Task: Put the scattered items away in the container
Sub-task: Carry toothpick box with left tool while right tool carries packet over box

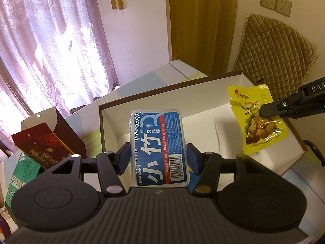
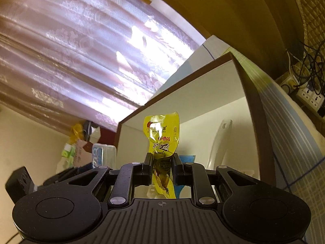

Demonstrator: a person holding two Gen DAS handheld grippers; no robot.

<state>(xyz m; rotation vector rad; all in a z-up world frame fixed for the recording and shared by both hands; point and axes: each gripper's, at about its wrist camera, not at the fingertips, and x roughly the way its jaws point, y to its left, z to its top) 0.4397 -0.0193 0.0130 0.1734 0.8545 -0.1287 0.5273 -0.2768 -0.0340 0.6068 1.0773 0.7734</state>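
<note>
My left gripper (image 1: 158,154) is shut on a blue box of dental floss picks (image 1: 158,142) and holds it upright over the white cardboard box (image 1: 233,113) with brown edges. My right gripper (image 2: 161,165) is shut on a yellow snack packet (image 2: 162,136) above the same box (image 2: 203,93). In the left wrist view the packet (image 1: 258,120) hangs over the box's right side, pinched by the right gripper's fingers (image 1: 270,109). A white plastic piece (image 2: 219,142) lies inside the box.
A dark red open carton (image 1: 50,142) and a green packet (image 1: 22,174) stand left of the box. The table has a patterned cloth (image 2: 294,142). A quilted chair back (image 1: 272,55), a curtain (image 1: 50,40) and a power strip (image 2: 308,95) lie beyond.
</note>
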